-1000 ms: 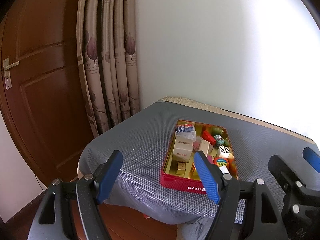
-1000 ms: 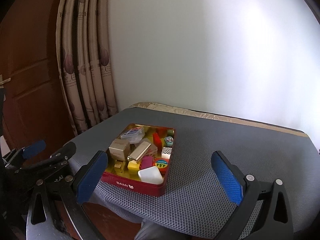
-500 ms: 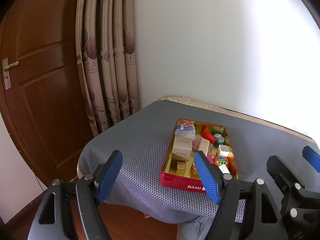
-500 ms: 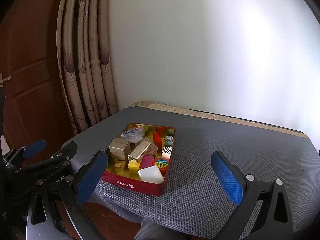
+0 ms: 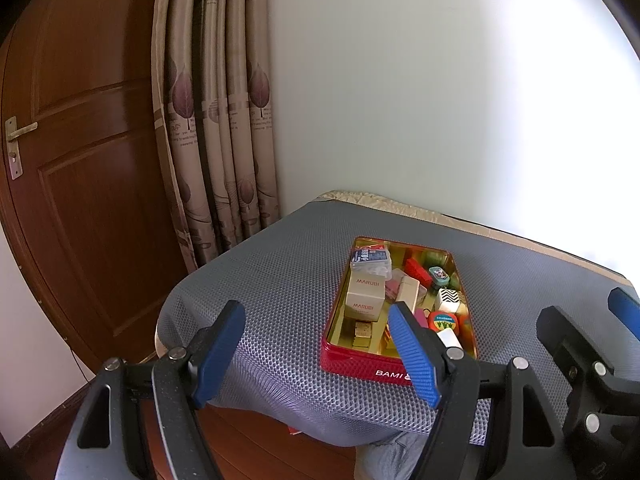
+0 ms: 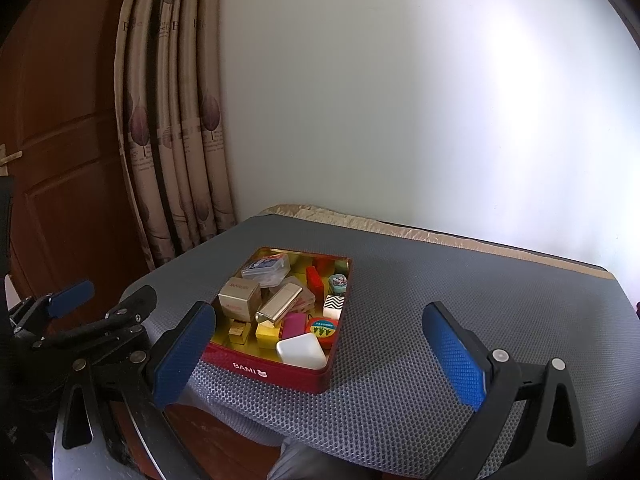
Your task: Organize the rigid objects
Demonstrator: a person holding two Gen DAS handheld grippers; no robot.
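A red BAMI tin (image 5: 362, 364) (image 6: 264, 368) sits near the front edge of a table with a grey mesh mat (image 5: 280, 280) (image 6: 440, 300). It is filled with several small items: a beige MARUBI box (image 5: 365, 298) (image 6: 238, 300), a clear card case (image 5: 370, 261) (image 6: 266, 267), a gold bar-shaped case (image 6: 280, 306), a white rounded block (image 6: 301, 351), a round carrot-print tin (image 6: 322, 327). My left gripper (image 5: 316, 350) hovers open before the table's front left, nothing between its fingers. My right gripper (image 6: 320, 356) is open too, short of the tin.
A brown wooden door (image 5: 80, 160) and a patterned curtain (image 5: 216, 120) stand to the left, a pale wall behind. The table's front edge drops to a wooden floor (image 5: 260, 448). The right gripper's fingers (image 5: 624, 312) show at the left wrist view's right edge.
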